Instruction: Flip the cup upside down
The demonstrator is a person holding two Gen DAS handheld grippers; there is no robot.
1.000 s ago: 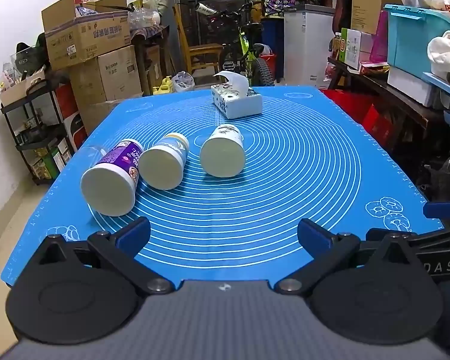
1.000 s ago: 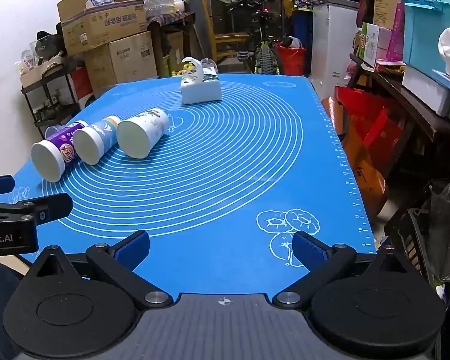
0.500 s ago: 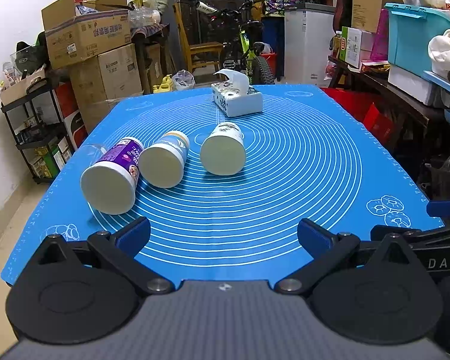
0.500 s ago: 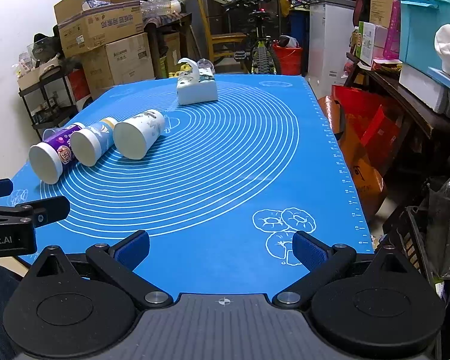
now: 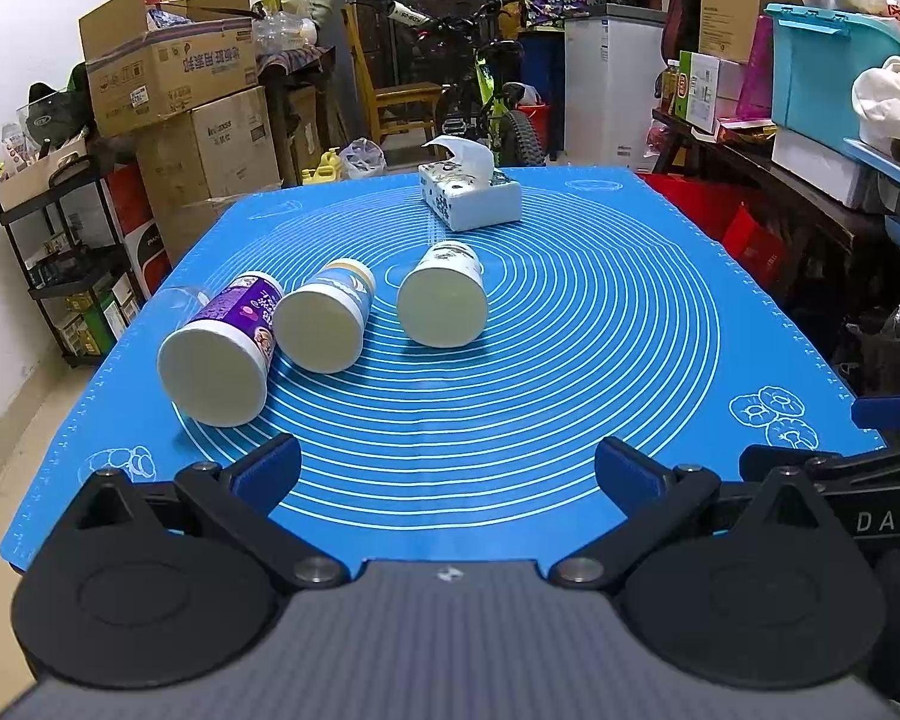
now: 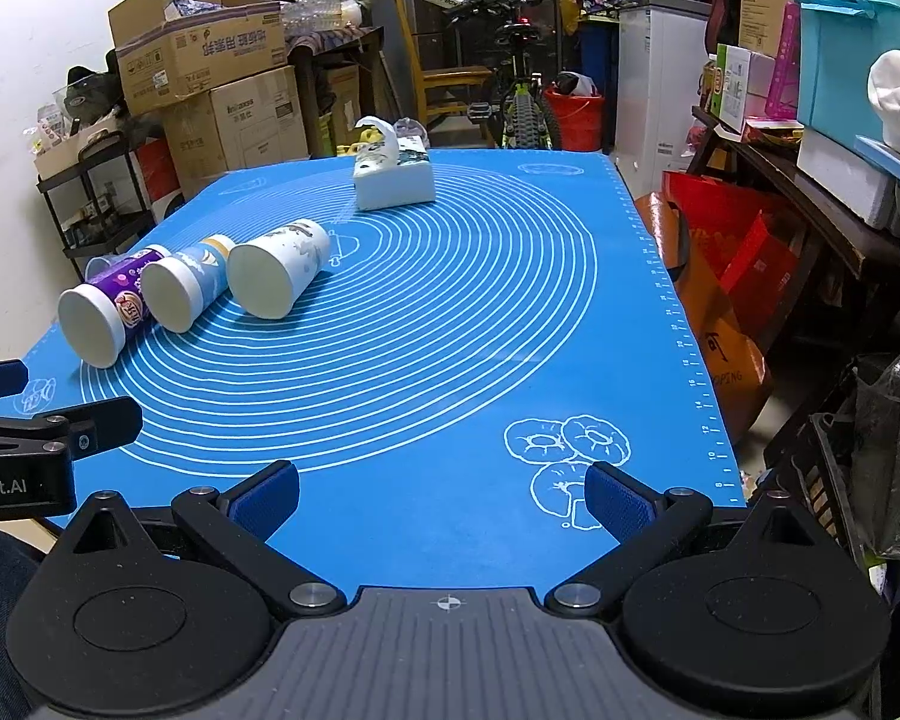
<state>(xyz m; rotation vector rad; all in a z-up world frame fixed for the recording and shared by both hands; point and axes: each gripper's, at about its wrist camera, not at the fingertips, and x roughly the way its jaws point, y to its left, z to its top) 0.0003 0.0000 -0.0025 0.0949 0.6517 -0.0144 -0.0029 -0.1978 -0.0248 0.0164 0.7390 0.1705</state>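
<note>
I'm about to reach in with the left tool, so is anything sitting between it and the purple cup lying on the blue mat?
Nothing visible: only bare blue silicone mat separates the open left tool from the purple paper cup.

Purple-printed paper cup with white base: on its side, flat base toward the camera, mouth pointing away; leftmost of three, left of centre in the left wrist view, far left in the right wrist view.

Light-blue-printed paper cup with cream base: on its side, base toward the camera; middle of the row, touching or just beside the purple one.

White paper cup with dark printed pattern and cream base: on its side, base toward the camera; rightmost, set slightly apart in the left wrist view, close beside the middle cup in the right wrist view.
</note>
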